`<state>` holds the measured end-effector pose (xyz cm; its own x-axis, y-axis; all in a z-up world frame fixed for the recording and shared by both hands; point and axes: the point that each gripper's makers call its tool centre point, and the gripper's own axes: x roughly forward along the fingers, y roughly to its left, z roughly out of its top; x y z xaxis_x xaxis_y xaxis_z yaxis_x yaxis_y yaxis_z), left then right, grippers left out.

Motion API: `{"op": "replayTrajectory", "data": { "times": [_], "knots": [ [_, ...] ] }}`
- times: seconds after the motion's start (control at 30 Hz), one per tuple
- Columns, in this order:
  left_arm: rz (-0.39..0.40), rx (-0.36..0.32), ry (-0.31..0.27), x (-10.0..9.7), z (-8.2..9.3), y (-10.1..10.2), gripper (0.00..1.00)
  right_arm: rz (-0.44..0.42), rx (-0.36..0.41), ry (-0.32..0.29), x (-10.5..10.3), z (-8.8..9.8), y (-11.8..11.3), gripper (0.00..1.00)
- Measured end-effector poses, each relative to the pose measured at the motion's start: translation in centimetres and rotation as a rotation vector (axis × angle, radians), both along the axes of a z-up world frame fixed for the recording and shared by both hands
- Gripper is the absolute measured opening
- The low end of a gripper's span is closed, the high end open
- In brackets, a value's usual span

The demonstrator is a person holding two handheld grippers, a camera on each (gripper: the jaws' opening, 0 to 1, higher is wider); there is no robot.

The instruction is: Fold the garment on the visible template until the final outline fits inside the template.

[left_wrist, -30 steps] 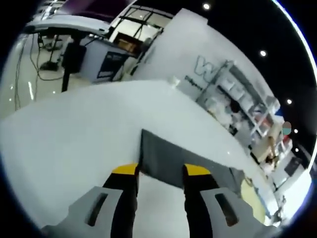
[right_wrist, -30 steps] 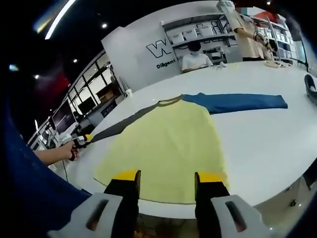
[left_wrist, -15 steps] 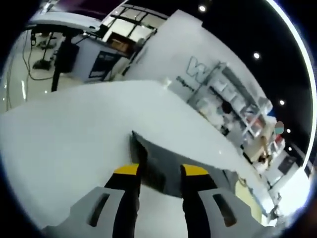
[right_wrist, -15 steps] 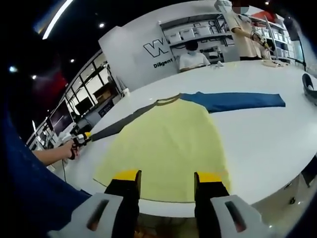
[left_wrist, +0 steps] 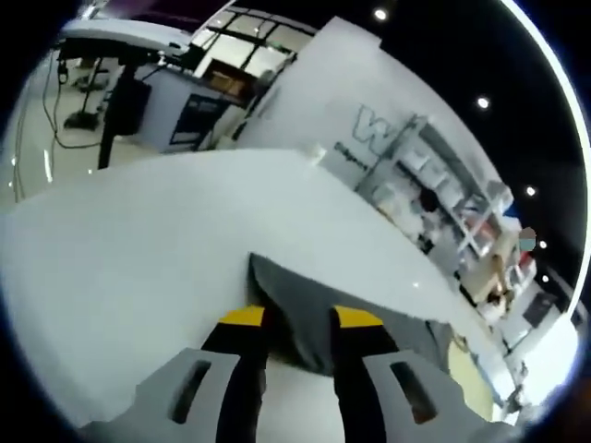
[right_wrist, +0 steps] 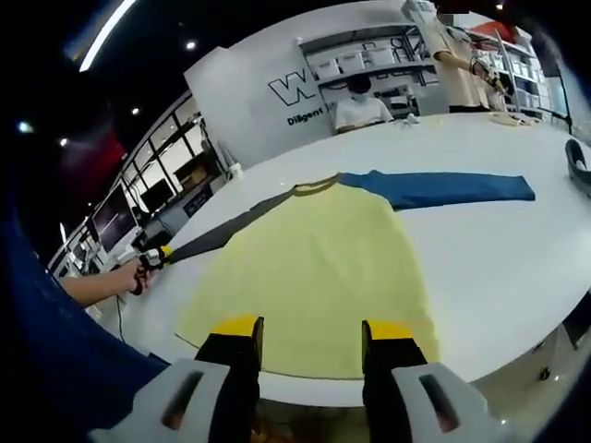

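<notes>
Long-sleeved garment (right_wrist: pixel 314 268) spread flat on the white table (right_wrist: pixel 489 249), left gripper (left_wrist: pixel 288 318) at the grey sleeve (left_wrist: pixel 342 309) end

In the right gripper view we see the yellow body of the garment with its blue sleeve (right_wrist: pixel 439 188) stretched away to one side and the grey sleeve to the other; the right gripper (right_wrist: pixel 307 328) hangs over the near hem, jaws apart and empty. The left gripper's jaws straddle the grey sleeve's cuff corner; we cannot tell whether they pinch it. Beyond the table stand shelving (right_wrist: pixel 369 65), a lettered white wall (right_wrist: pixel 268 92) and two people (right_wrist: pixel 362 109). A dark object (right_wrist: pixel 579 164) is cut off at the table's edge; no template outline can be made out
</notes>
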<state>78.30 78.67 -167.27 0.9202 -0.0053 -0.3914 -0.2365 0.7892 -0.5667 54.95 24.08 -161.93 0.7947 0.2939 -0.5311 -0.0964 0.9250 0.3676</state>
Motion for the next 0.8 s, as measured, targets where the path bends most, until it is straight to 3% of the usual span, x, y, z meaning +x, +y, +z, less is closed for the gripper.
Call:
{"op": "replayTrajectory", "data": {
  "times": [0.4, 0.47, 0.57, 0.7, 0.8],
  "knots": [
    [0.008, 0.032, 0.035, 0.4, -0.6, 0.8, 0.0, -0.016, 0.001, -0.002, -0.2, 0.0, -0.1, 0.39],
    [0.008, 0.083, 0.046, 0.6, -0.7, 0.9, 0.0, -0.021, 0.005, -0.005, -0.1, 0.0, -0.1, 0.39],
    [-0.006, 0.102, 0.029, 0.7, 0.4, 0.5, 0.0, -0.023, 0.013, -0.012, -0.1, 0.0, -0.5, 0.4],
    [-0.053, 0.142, -0.038, 1.2, 3.2, -0.4, 0.0, -0.023, 0.021, -0.015, -0.1, -0.4, -1.3, 0.4],
    [-0.124, 0.179, -0.098, 2.4, 6.5, -1.6, 0.0, -0.015, 0.031, -0.017, 0.1, -0.6, -2.0, 0.4]
  ]
}}
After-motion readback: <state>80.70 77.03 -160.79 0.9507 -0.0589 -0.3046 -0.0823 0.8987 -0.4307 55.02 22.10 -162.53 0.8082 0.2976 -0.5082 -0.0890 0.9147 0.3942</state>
